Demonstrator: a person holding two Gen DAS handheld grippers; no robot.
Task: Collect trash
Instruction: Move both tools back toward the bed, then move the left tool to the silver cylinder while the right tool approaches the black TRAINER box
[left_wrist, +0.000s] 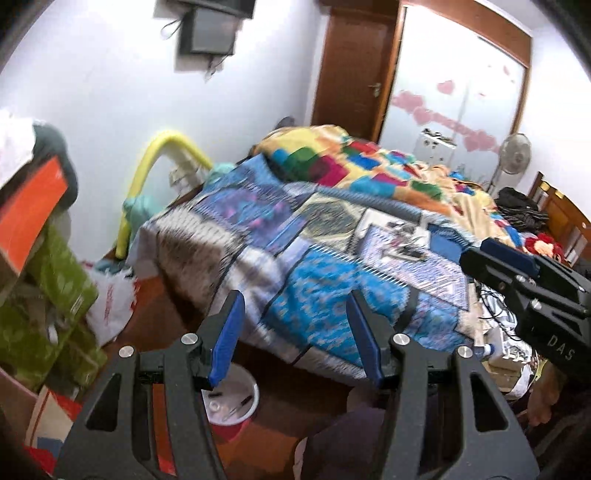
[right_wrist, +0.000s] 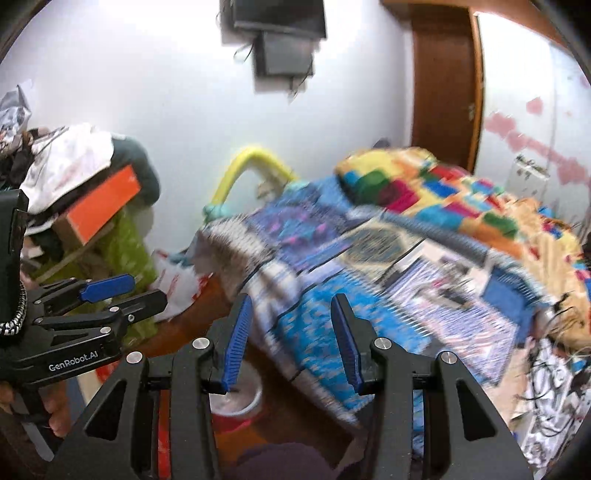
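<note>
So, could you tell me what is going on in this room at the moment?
A person is holding a two-finger gripper in each hand, out in front of a bed covered in patterned blankets. The left gripper and the right gripper are both open and hold nothing, so no trash has been picked up yet. On the floor beside the bed stands a red bucket with a white inside, and a white plastic bag lies by the green boxes. Both views are motion-blurred.
</note>
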